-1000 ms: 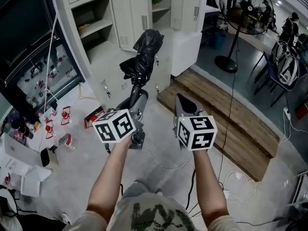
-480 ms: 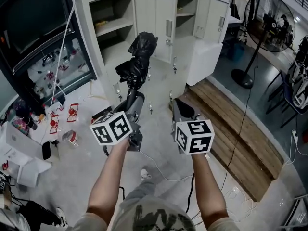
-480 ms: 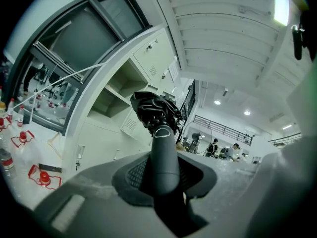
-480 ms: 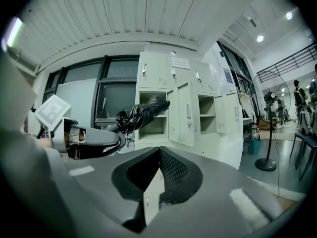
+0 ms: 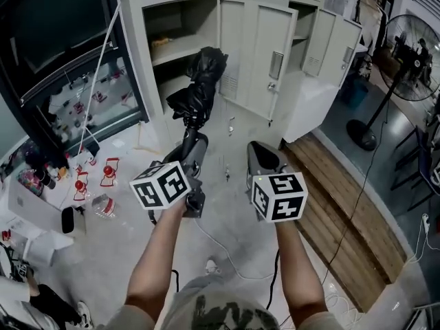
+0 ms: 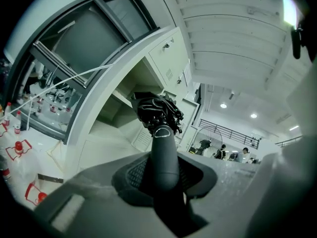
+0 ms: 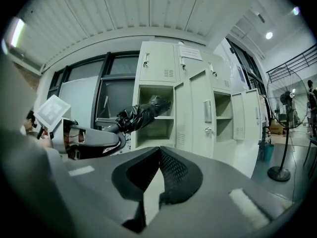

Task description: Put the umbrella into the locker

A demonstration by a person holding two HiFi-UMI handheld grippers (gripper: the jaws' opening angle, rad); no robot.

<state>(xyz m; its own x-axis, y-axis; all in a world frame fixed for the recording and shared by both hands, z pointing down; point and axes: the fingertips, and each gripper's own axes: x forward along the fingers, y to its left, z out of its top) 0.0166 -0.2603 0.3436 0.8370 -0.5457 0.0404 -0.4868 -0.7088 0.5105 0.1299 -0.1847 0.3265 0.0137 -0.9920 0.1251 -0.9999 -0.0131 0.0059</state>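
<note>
We find the left gripper (image 6: 163,170) clamped on the handle end of the folded black fabric umbrella (image 5: 200,86). The umbrella is held out level in front of the pale grey metal locker (image 5: 251,50), outside its open compartment. The right gripper (image 7: 157,155) is pressed together on nothing.

The umbrella (image 5: 200,86) is black, the locker (image 5: 251,47) pale grey-white.

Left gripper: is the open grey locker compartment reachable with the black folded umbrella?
Probably yes: the left gripper holds the umbrella, the compartment stands open ahead with nothing between, though stepping closer seems needed.
</note>
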